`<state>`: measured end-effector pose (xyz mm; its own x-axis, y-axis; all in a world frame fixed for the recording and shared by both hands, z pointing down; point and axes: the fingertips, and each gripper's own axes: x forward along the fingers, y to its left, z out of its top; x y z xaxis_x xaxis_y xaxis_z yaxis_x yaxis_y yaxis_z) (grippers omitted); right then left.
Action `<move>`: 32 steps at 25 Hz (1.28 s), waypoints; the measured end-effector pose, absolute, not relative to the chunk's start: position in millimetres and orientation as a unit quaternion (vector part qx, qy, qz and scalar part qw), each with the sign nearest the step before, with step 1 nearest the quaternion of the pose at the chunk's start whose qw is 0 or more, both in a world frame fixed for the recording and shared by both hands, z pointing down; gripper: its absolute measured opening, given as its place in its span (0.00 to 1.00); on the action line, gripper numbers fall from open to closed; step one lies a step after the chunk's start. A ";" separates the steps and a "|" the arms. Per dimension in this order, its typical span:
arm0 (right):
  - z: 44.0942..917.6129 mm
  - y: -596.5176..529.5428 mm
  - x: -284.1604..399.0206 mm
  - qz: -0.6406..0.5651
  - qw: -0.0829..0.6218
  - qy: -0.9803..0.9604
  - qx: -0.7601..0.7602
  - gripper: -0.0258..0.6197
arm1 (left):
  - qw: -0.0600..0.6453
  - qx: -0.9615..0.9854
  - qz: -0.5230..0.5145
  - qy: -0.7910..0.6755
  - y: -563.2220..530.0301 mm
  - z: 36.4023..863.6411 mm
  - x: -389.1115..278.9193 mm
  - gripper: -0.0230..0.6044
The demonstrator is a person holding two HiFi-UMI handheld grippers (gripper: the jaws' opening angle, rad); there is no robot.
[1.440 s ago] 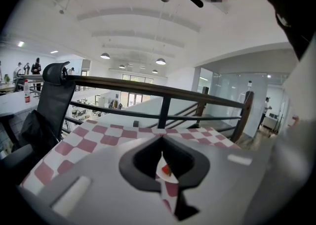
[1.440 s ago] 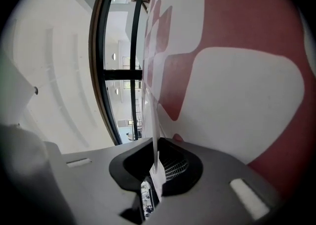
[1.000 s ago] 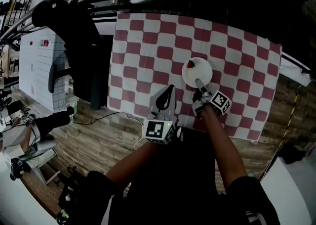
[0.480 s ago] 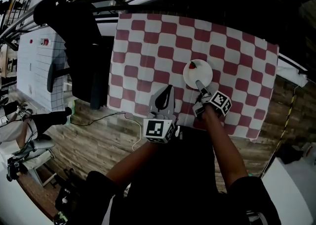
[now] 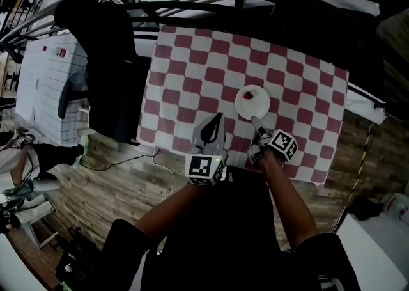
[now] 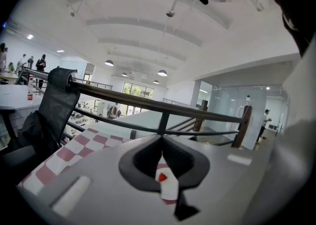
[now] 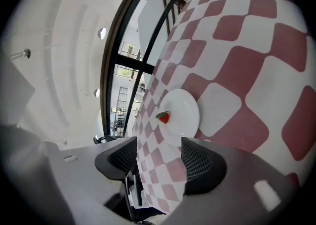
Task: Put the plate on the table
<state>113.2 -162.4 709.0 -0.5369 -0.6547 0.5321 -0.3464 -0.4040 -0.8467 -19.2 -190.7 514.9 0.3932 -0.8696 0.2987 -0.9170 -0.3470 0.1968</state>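
A small white plate (image 5: 253,105) with a strawberry (image 5: 249,96) on it lies flat on the red-and-white checked table (image 5: 192,72), toward its near side. My right gripper (image 5: 255,119) sits just behind the plate's near rim. In the right gripper view its jaws are opening with nothing between them; the plate (image 7: 183,112) and strawberry (image 7: 163,116) lie ahead of the right gripper (image 7: 159,146). My left gripper (image 5: 218,120) hovers over the table's near edge, left of the plate, tips together and empty. Its own view shows the left gripper (image 6: 160,139) shut.
A black office chair (image 5: 112,78) stands off the table's left side, with a white cabinet (image 5: 45,85) beyond it. A dark railing (image 5: 192,2) runs behind the far edge. A cable (image 5: 128,157) lies on the wooden floor near the table's front left corner.
The right gripper's jaws have come off the plate's near rim and drawn back a little. The plate stays flat on the cloth. The left gripper has held still.
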 end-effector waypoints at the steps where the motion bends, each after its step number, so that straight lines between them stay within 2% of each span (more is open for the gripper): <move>1: 700.8 -160.0 110.6 -0.691 0.115 0.542 -0.465 0.47 | 0.170 0.819 0.068 -0.544 -187.9 513.7 -20.5 0.05; 11: 597.5 -139.4 83.5 -0.577 0.116 0.656 -0.472 0.43 | 0.135 0.851 0.058 -0.504 -158.5 486.9 -21.2 0.05; 15: 568.1 -127.0 84.5 -0.565 0.148 0.650 -0.487 0.35 | 0.158 0.854 0.043 -0.494 -146.4 479.5 -19.2 0.05; 18: 549.0 -117.3 89.6 -0.547 0.167 0.643 -0.509 0.25 | 0.163 0.858 0.034 -0.487 -137.4 474.9 -19.9 0.05; 27: 511.5 -90.0 80.1 -0.462 0.121 0.683 -0.552 0.04 | 0.148 0.868 0.026 -0.474 -107.5 455.5 -25.5 0.05; 32: 493.8 -83.5 65.9 -0.428 0.092 0.705 -0.558 0.04 | 0.143 0.873 0.017 -0.466 -98.2 448.2 -26.9 0.05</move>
<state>65.9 -83.5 493.8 -0.3598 -0.8660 0.3473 -0.7081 0.0111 -0.7060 -26.9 -98.2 448.2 0.5658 -0.8083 0.1628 -0.8180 -0.5254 0.2340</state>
